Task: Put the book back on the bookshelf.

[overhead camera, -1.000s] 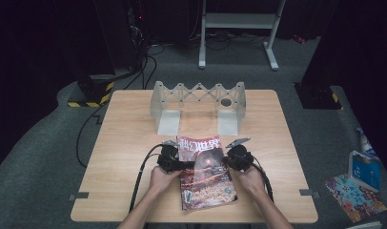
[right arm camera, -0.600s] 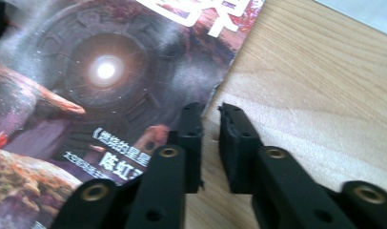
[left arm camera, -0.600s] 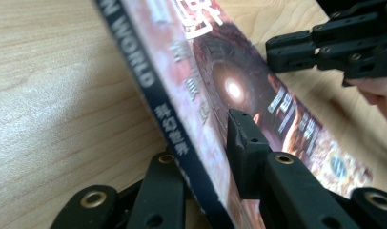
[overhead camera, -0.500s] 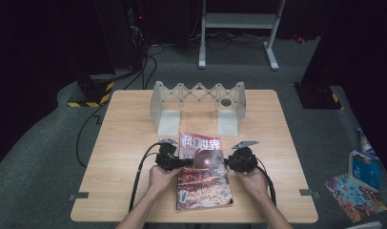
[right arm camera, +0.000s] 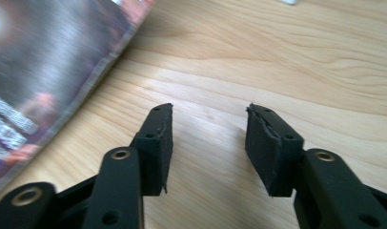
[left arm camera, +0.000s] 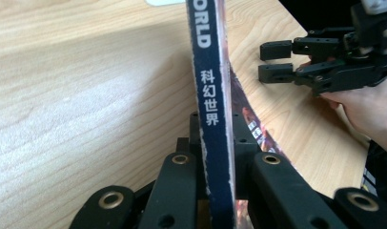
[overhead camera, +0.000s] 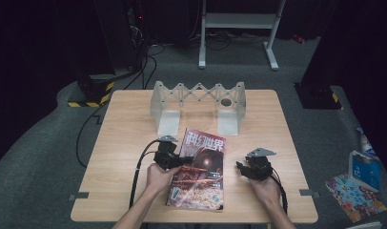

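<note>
A magazine (overhead camera: 201, 167) with a red, dark cover lies at the table's front middle, its left edge lifted. My left gripper (overhead camera: 175, 161) is shut on that edge. In the left gripper view the dark blue spine (left arm camera: 213, 95) stands upright between the two jaws of the left gripper (left arm camera: 215, 119). My right gripper (overhead camera: 240, 168) rests to the right of the magazine, apart from it. Its jaws have just been opening, and bare wood shows between them in the right gripper view (right arm camera: 208, 124). The magazine's (right arm camera: 48, 62) edge passes at the upper left there. The right gripper (left arm camera: 268, 59) also appears beyond the spine.
A white folding rack (overhead camera: 197, 102) with zigzag struts stands across the back of the wooden table (overhead camera: 129, 124). Black cables trail from both grippers toward the front edge. Bare wood lies left of the left hand and right of the right hand.
The right gripper has let go of the magazine's right edge, opened and moved off to the right. The left gripper has kept hold of the left edge and raised it a little.
</note>
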Available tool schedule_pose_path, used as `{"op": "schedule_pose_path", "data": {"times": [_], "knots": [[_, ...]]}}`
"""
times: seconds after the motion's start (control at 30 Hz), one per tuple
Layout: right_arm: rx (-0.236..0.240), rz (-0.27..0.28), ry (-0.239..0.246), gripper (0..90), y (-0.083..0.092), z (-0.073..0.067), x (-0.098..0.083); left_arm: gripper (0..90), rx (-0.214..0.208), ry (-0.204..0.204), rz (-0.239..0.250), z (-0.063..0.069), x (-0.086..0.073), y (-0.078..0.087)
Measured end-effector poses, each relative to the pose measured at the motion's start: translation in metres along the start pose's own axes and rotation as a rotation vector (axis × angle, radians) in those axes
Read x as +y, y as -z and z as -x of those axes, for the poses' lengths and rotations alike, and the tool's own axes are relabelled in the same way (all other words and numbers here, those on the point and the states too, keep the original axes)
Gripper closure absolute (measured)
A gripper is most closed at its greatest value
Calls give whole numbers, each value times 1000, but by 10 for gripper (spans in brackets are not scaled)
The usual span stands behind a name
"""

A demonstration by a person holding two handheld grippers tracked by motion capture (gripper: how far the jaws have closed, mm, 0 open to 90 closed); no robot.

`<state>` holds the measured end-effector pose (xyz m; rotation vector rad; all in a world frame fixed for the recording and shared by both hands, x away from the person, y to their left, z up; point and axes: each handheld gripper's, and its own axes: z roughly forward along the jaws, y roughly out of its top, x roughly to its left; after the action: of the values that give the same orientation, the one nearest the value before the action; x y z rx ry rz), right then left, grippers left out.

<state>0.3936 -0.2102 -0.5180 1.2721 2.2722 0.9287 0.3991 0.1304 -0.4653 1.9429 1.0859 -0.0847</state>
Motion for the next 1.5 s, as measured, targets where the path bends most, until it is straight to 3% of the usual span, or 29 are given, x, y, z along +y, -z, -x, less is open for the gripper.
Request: {"op": "schedule_pose_path", "data": {"times": [0.17,0.33,0.63,1.17,1.37,1.5], "knots": [[-28,73,-7,398,0,6,-11,841,1,-50,5,11,9,11],[-36,124,-11,372,-3,9,-17,841,15,-82,10,19,17,22],[-37,135,-20,371,-3,8,-19,841,45,-131,34,29,32,44],[-36,144,-20,372,-2,7,-20,841,116,-164,93,36,62,77],[-36,145,-20,372,-2,7,-21,841,160,-181,106,36,71,87],[-37,147,-16,372,-2,7,-21,841,211,-183,121,32,79,97]]}}
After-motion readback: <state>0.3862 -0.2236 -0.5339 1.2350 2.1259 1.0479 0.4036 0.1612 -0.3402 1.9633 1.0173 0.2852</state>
